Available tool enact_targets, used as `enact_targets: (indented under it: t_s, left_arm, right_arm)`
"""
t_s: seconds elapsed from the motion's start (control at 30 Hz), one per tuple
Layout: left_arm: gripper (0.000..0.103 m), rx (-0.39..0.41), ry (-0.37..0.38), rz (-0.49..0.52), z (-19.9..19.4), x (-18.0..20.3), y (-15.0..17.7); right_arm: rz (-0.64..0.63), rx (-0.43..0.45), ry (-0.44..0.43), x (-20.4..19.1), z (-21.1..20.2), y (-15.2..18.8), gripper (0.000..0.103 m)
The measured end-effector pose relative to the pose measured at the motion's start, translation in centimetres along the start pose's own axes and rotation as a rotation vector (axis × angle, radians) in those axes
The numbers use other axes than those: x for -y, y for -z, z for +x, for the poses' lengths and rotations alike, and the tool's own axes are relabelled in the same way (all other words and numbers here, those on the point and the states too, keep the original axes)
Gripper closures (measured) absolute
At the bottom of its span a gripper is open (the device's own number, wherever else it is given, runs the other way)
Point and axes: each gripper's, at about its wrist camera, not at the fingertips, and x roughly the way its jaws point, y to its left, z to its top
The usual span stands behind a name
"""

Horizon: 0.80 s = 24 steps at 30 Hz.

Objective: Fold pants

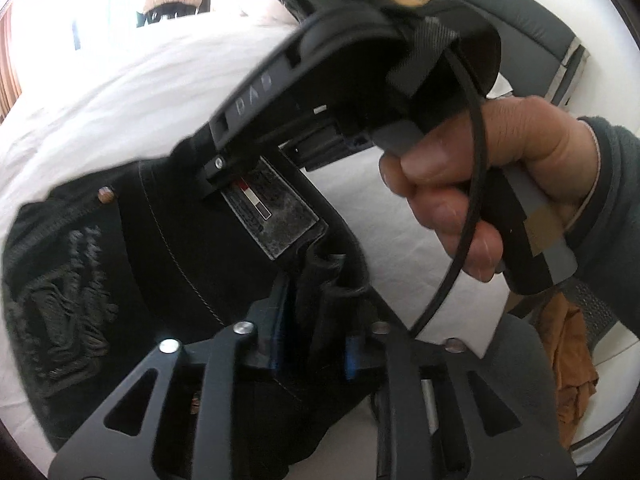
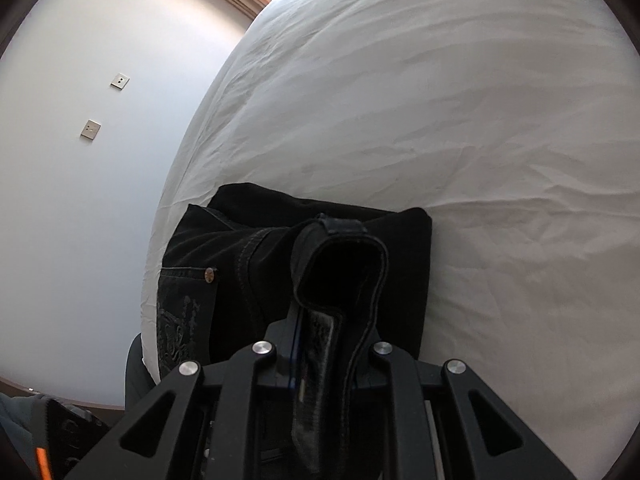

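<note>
Black pants [image 1: 180,248] lie folded on the white bed [image 1: 120,92], with an embroidered back pocket and a leather waist patch [image 1: 276,216] showing. My left gripper [image 1: 316,332] is low in its own view; a bunched fold of the waistband stands between its blue pads [image 1: 280,340], which look slack on it. A hand [image 1: 460,184] holds my right gripper [image 1: 218,184], whose tips are at the patch. In the right wrist view the right gripper [image 2: 334,332] is shut on the waistband, a loop of which rises above the pants [image 2: 240,248].
The pants lie close to the bed's [image 2: 440,100] left edge, beside a white wall with two switch plates [image 2: 120,80]. Wide white sheet stretches to the right. A grey padded piece [image 1: 520,20] and an orange-brown cloth [image 1: 568,360] sit off to the right.
</note>
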Motion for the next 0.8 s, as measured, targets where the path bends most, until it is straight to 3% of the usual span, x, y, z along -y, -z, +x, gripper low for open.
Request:
enact_targets:
  t_s: [0.07,0.1,0.23,0.27,0.37,0.4,0.43,0.53,0.6,0.67,0.77,0.8]
  left_arm:
    - [0.048,-0.007,0.042,-0.007,0.8,0.7,0.3]
    - [0.043,-0.007,0.058,-0.01,0.6,0.7,0.4]
    - [0.041,-0.005,0.132,-0.035,-2.0,1.6,0.9]
    - [0.041,0.008,0.147,-0.032,-3.0,1.6,1.2]
    - [0.041,0.066,0.155,-0.057,-6.3,-0.1,2.0]
    - [0.04,0.079,0.146,-0.074,-7.0,-1.0,2.0]
    - [0.04,0.097,0.123,-0.113,-7.7,-2.6,2.0]
    - [0.04,0.126,0.063,-0.196,-8.7,-6.7,1.8]
    - [0.04,0.131,0.027,-0.262,-8.9,-9.5,1.9]
    - [0.04,0.133,-0.005,-0.248,-8.8,-11.8,2.2]
    - [0.04,0.079,-0.034,-0.236,-6.6,-13.8,3.0]
    - [0.041,0.071,-0.036,-0.237,-5.8,-14.0,3.2]
  right_arm:
    - [0.017,-0.003,-0.033,0.9,0.2,0.0,0.084]
    - [0.022,0.0,-0.049,1.2,0.2,0.1,0.084]
    - [0.046,0.035,-0.063,2.0,-1.1,0.3,0.074]
    - [0.056,0.051,-0.055,2.0,-1.7,0.4,0.065]
    - [0.083,0.145,0.035,1.9,-4.9,0.7,0.042]
    - [0.087,0.183,0.09,1.6,-6.3,1.1,0.041]
    - [0.09,0.205,0.109,1.3,-7.3,1.4,0.041]
    - [0.06,0.265,-0.005,-1.7,-9.2,3.1,0.041]
    - [-0.009,0.255,-0.071,-4.6,-8.8,4.7,0.041]
    - [-0.04,0.207,-0.119,-6.2,-7.3,6.1,0.041]
    - [-0.002,0.093,-0.038,-5.1,-3.3,8.1,0.041]
    - [0.054,0.051,0.007,-3.3,-1.8,8.8,0.054]
